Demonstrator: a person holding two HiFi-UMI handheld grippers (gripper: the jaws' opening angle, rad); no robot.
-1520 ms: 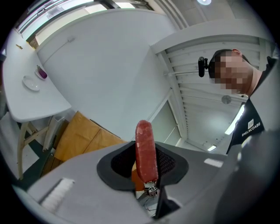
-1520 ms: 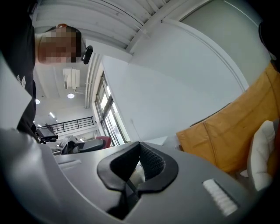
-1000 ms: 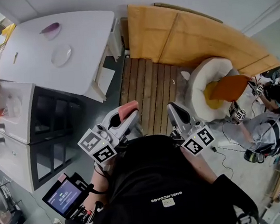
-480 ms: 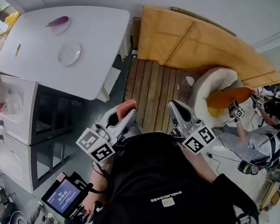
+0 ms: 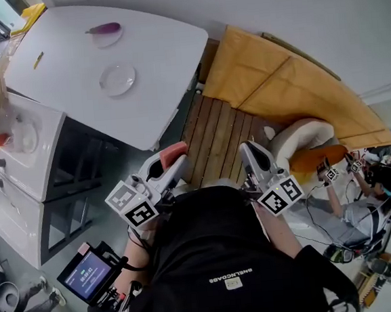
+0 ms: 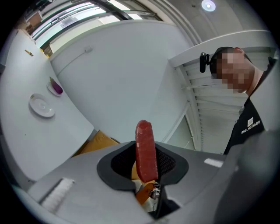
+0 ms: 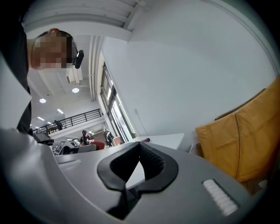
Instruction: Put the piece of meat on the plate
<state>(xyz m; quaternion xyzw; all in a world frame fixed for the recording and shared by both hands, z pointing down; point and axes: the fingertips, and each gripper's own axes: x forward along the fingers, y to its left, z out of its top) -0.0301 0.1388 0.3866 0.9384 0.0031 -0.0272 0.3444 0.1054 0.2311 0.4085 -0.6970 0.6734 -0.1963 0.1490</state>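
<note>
A red slab of meat (image 5: 174, 150) stands upright in my left gripper (image 5: 171, 162), which is shut on it. In the left gripper view the meat (image 6: 145, 151) sticks up between the dark pads. A clear empty plate (image 5: 117, 79) lies on the white table (image 5: 160, 60) ahead and to the left, well away from both grippers. It also shows small in the left gripper view as the plate (image 6: 41, 106). My right gripper (image 5: 247, 153) is held level beside the left one, shut and empty; in its own view the right gripper (image 7: 139, 145) has its tips together.
A second plate holds a purple eggplant (image 5: 107, 29) at the table's far side. A white counter with a sink (image 5: 18, 137) stands left. Wooden slats (image 5: 220, 139), yellow boards (image 5: 277, 77) and a white chair with an orange cushion (image 5: 314, 155) lie ahead; a seated person (image 5: 362, 195) is at right.
The table and its plates have slid rightward and downward in the head view, showing more of the tabletop. Both grippers keep their pose, the left still holding the meat.
</note>
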